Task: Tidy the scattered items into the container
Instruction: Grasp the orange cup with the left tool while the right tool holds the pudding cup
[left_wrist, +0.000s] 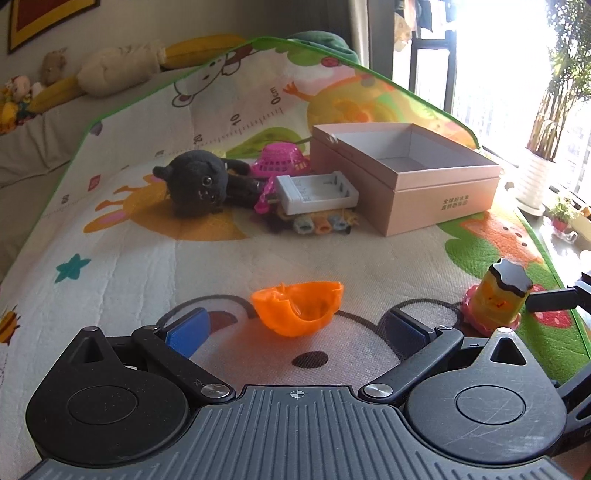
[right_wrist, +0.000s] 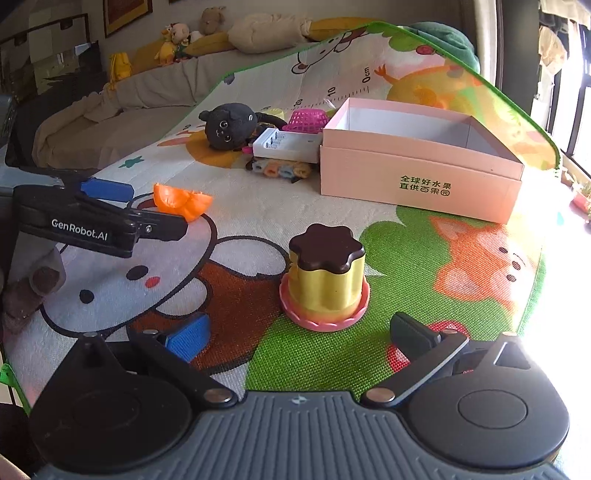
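Note:
An orange half shell (left_wrist: 297, 308) (right_wrist: 184, 201) lies on the play mat just ahead of my left gripper (left_wrist: 295, 328), which is open, its blue pads either side of the shell and apart from it. A yellow pudding toy (right_wrist: 325, 280) (left_wrist: 498, 299) with a brown lid stands on a pink base in front of my right gripper (right_wrist: 299, 334), also open and holding nothing. The pink cardboard box (right_wrist: 421, 170) (left_wrist: 406, 184) sits open and empty further back. Beside it lie a black plush cat (left_wrist: 199, 184), a pink basket (left_wrist: 279, 158), a white battery holder (left_wrist: 317, 192) and small knitted pieces (left_wrist: 317, 223).
The colourful play mat (left_wrist: 110, 258) covers a raised surface whose edge drops off at the right near a window sill with potted plants (left_wrist: 535, 177). Plush toys and cushions (right_wrist: 258, 29) line the sofa behind. A hand (right_wrist: 33, 288) holds the left gripper.

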